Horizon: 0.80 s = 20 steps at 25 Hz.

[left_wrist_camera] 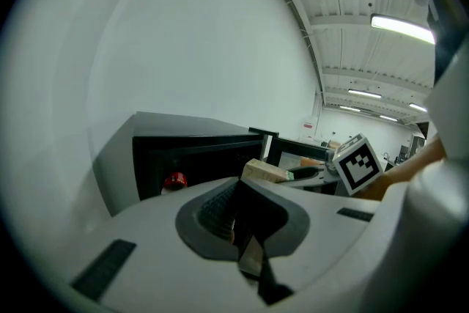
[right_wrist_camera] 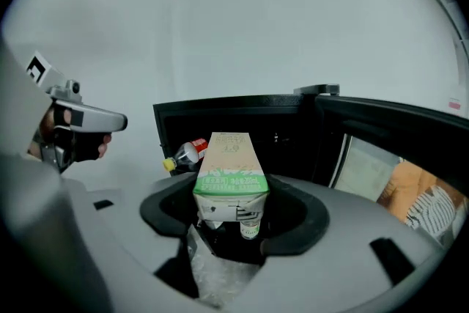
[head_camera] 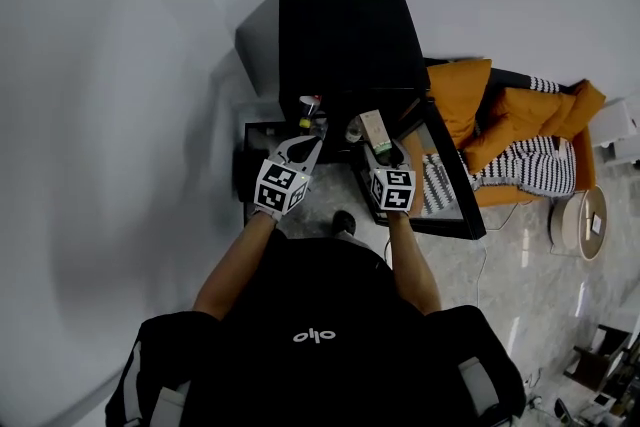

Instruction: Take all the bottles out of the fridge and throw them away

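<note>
A black mini fridge (head_camera: 340, 35) stands with its door (head_camera: 450, 185) swung open to the right. Inside it lies a bottle (right_wrist_camera: 185, 155) with a yellow cap and red label, also seen as the bottle (head_camera: 308, 107) in the head view and as a red spot (left_wrist_camera: 174, 180) in the left gripper view. My right gripper (head_camera: 380, 143) is shut on a beige and green carton (right_wrist_camera: 229, 172) just in front of the fridge opening. My left gripper (head_camera: 312, 133) is shut and empty, to the left of the carton, pointing at the fridge.
The fridge stands against a white wall. An orange chair (head_camera: 520, 130) with striped cushions sits right of the open door, and a round stool (head_camera: 585, 220) beyond it. The floor is pale tile (head_camera: 500, 275).
</note>
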Available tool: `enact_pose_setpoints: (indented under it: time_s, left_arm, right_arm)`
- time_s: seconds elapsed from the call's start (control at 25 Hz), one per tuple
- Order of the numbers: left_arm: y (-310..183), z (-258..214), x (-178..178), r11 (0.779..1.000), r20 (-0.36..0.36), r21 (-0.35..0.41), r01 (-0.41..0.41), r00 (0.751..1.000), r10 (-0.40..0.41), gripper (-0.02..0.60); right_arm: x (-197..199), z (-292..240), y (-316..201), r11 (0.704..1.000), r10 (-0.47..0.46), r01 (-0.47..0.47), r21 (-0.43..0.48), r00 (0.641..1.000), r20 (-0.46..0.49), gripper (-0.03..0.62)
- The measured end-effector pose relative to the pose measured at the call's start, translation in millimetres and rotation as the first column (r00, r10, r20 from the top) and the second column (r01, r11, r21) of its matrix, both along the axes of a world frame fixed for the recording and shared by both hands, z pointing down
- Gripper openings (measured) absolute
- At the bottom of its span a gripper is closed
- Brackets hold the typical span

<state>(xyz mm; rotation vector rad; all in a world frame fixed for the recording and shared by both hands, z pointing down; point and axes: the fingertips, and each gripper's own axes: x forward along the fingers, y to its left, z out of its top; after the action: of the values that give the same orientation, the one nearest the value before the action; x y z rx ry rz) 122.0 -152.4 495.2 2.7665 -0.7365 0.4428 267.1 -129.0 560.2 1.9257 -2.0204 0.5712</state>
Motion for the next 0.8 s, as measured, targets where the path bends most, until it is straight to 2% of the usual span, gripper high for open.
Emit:
enact_pose_setpoints:
  time_s: [0.44, 0.64, 0.8]
  left_arm:
    - [14, -4, -23, 0.999, -0.03, 0.003, 0.037, 0.999, -0.037, 0.002]
    - [11, -8, -54, 0.993, -0.04, 0.008, 0.12, 0.992, -0.119, 0.002]
    - [9, -8, -89, 0.978, -0.043, 0.012, 0.208, 0.977, -0.207, 0.002]
  right_arm:
    - [-28, -39, 29, 0.998, -0.05, 0.051, 0.048, 0.998, -0.023, 0.265]
    - [-58, -55, 21, 0.989, -0.133, 0.135, 0.068, 0.991, -0.023, 0.265]
    - [-89, -59, 8, 0.971, -0.219, 0.22, 0.09, 0.975, -0.024, 0.265]
